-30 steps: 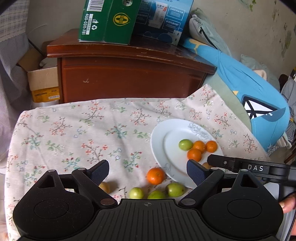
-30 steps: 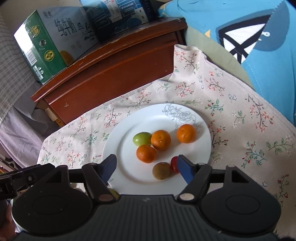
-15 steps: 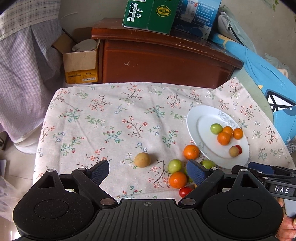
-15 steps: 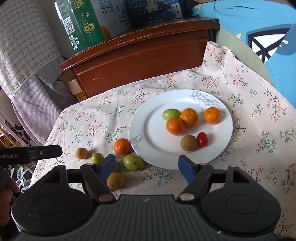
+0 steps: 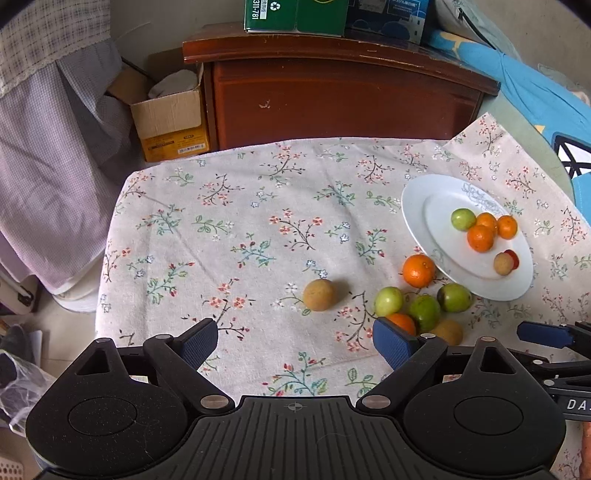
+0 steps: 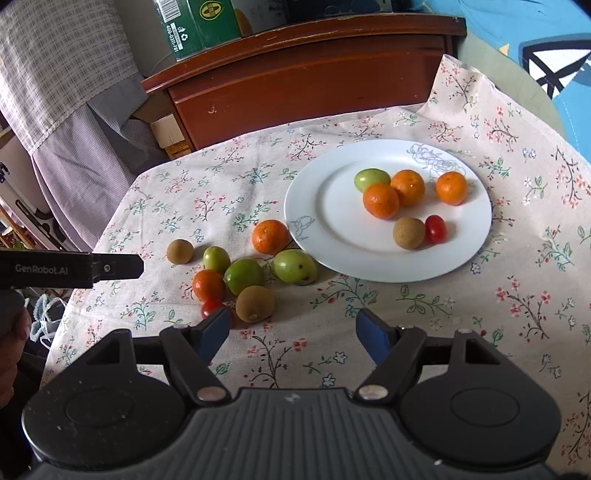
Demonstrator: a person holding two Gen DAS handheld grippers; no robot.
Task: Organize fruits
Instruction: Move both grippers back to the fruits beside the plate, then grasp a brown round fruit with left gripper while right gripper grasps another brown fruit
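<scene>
**White plate partly loaded, loose fruit beside it**

White plate [image 6: 388,258] rests on the floral tablecloth [image 6: 424,306], right of centre in the right wrist view. It carries one green fruit [image 6: 371,179], three oranges [image 6: 381,201], one brown fruit [image 6: 408,232] and a cherry tomato [image 6: 436,229] touching that brown fruit. The loose fruit cluster [image 6: 243,275] lies just beside the plate's near left rim; one orange [image 6: 269,236] sits close against the rim. The green fruit nearest the plate [image 6: 294,266] is oval, its long axis running roughly left to right.

Readable text: "GenRobot.AI" on the left gripper's side; "400-031-781" on the green carton [image 6: 201,26] atop the wooden cabinet [image 6: 306,85].

Left gripper [image 5: 295,341] and right gripper [image 6: 293,332] both angle downward over the cloth, fingers apart, nothing between them.
</scene>
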